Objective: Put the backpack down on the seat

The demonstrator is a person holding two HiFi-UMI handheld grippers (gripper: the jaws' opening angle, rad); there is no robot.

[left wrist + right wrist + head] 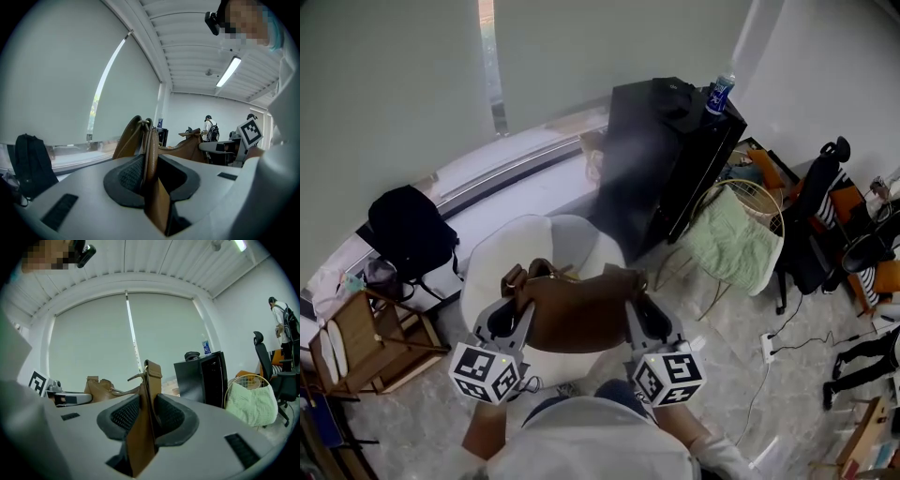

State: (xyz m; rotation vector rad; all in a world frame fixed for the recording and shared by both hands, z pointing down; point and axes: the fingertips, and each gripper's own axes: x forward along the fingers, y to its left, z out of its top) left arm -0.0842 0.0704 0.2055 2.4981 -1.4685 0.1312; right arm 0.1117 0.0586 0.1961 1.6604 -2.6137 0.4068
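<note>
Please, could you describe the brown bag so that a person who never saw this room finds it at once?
Below the wide window blind stands a round white seat. Over it is the brown leather bag, its straps clamped in the left gripper and the right gripper. Unlike the black backpack by the window, it is tan and held up.

Looks like an office: wide windows behind drawn roller blinds (394,84), a black swivel chair (811,211), a tall black cabinet (670,169) topped by a bottle (719,94), a strip light (229,71) on a slatted ceiling, a power strip (766,348) trailing cable over the pale floor (806,394).
</note>
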